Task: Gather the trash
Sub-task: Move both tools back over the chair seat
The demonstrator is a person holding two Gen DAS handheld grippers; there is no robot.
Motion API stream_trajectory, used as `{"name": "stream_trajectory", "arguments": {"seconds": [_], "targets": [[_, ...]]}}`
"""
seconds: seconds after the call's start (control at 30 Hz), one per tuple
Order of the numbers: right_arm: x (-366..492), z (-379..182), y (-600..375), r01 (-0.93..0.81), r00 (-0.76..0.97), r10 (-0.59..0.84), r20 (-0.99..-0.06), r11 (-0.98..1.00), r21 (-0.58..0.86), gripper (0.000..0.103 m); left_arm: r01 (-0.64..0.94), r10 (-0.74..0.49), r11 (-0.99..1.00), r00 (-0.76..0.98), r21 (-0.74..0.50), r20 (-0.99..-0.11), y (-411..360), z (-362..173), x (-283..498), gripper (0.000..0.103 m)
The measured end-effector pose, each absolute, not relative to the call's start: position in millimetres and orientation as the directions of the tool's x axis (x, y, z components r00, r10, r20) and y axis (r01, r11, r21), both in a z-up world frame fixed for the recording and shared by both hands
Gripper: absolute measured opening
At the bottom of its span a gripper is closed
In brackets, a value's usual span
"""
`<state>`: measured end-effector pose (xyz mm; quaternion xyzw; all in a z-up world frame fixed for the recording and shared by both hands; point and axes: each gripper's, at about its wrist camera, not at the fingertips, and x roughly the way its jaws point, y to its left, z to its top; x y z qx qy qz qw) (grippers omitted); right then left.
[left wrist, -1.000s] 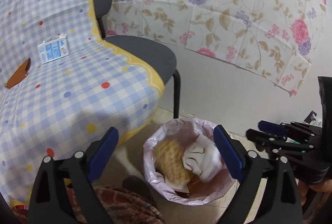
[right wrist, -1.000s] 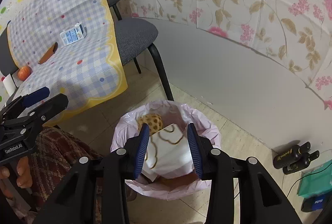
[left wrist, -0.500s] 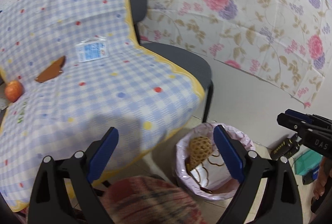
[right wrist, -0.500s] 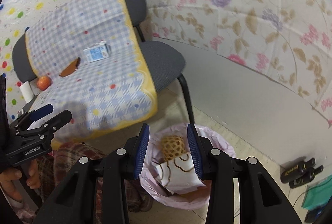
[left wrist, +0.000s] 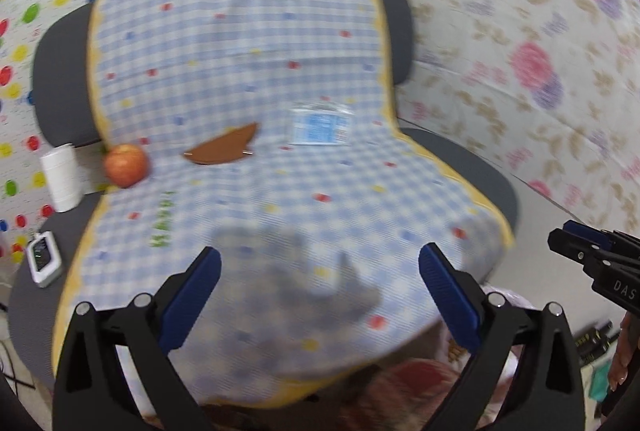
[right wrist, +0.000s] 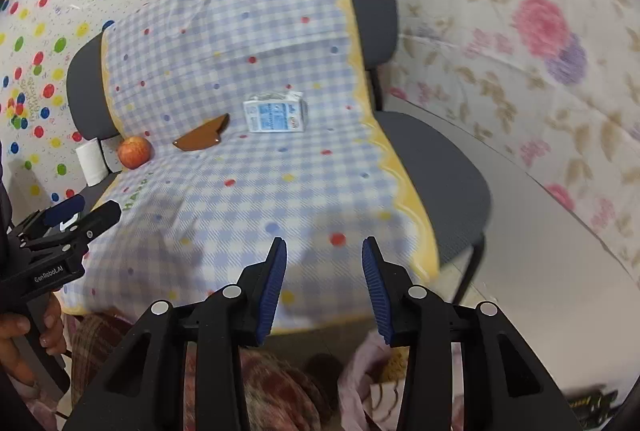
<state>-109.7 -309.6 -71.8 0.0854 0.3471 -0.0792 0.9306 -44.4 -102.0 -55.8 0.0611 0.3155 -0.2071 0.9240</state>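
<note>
A blue-and-white milk carton (right wrist: pixel 276 113) lies on the checked cloth (right wrist: pixel 248 199) over the chairs; it also shows in the left wrist view (left wrist: pixel 320 125). A brown wedge-shaped piece (right wrist: pixel 202 138) lies left of it, also in the left wrist view (left wrist: pixel 224 151). A red apple (right wrist: pixel 135 151) sits further left. The pink-lined bin (right wrist: pixel 360 379) is at the bottom edge below the cloth. My left gripper (left wrist: pixel 320 295) is open wide and empty above the cloth's front. My right gripper (right wrist: pixel 324 287) is open and empty, also above the cloth's front.
A white paper roll (left wrist: pixel 60 177) and a small white device (left wrist: pixel 42 259) sit on the left chair seat. Grey chairs (right wrist: pixel 436 175) stand against patterned walls. Dark bottles (left wrist: pixel 592 339) are on the floor at right. The person's plaid-clad leg (right wrist: pixel 260 391) is below.
Both grippers rose and swung from over the bin toward the cloth-covered chairs. The white wrapper that was between the right fingers now lies in the bin.
</note>
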Motion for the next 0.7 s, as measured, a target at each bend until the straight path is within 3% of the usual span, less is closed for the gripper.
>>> {"name": "stream_trajectory", "arguments": {"seconds": [0.3,0.7], "targets": [[-14,-65,-297,0.143,0.764,-0.050,-0.643,0.985,0.093,0.041,0.269,-0.197,0.963,0.778,0.033,-0.596,-62,-45,34,0.096],[113,-86,-306,0.116,0.752,-0.030,-0.658,0.989,0.087,0.041,0.229,-0.140,0.971,0.768,0.063,-0.625,-86,-72,142,0.096]]}}
